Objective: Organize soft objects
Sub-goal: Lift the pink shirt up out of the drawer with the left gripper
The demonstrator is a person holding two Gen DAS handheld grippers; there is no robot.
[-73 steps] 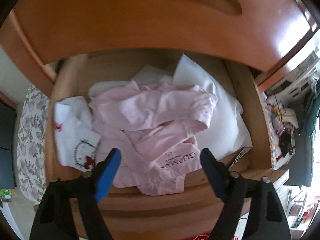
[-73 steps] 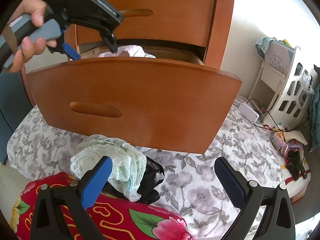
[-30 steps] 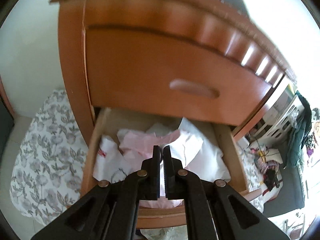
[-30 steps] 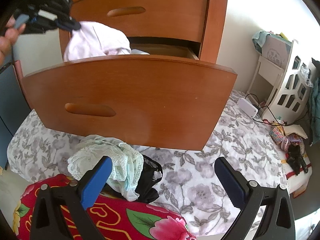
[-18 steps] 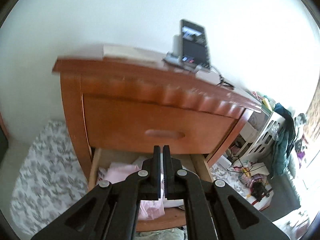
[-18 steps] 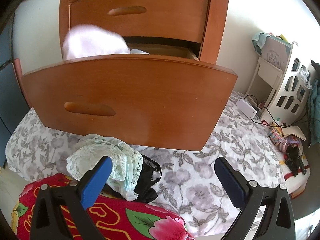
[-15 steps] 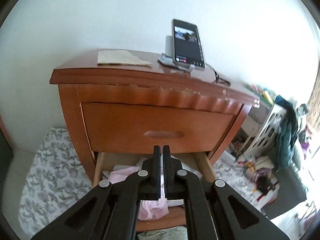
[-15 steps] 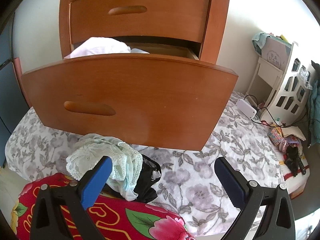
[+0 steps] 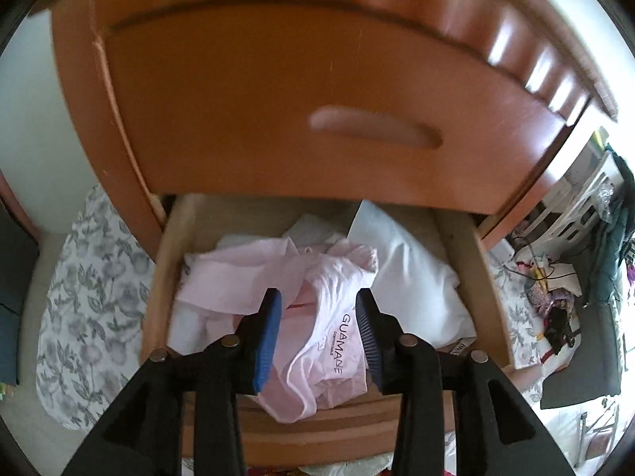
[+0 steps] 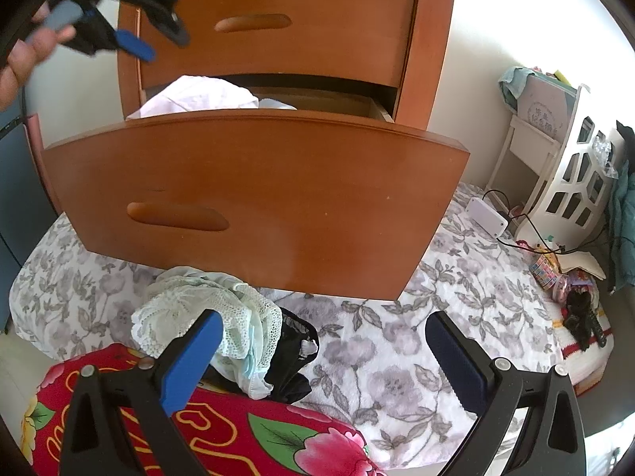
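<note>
Left gripper [image 9: 319, 337] hangs above the open drawer [image 9: 464, 261], its blue-padded jaws opening, with nothing pinched between them; the pink garment [image 9: 325, 341] printed with dark lettering lies below the gap, slumped over the drawer's front edge. From the right wrist view that same gripper shows up high at the left, held in a person's hand [image 10: 27, 47], clear of the clothes. In the drawer the pink cloth sits on top of a heap, with white fabric [image 9: 408, 277] beside it toward the right. It looks thin, light and limp, so I would expect it to sag and trail from any single pinch; a thick fold near the waistband edge seems the surest place to take hold, not a loose single layer. Further right and lower, the right gripper [image 10: 329, 361] is spread wide and empty, poised over the flowered bedspread [image 10: 397, 341]. Just ahead of its left pad lies a crumpled pale lace piece [image 10: 206, 313] touching a black garment [image 10: 293, 361], both resting partly on a red flowered blanket [image 10: 238, 436], below the drawer front.
</note>
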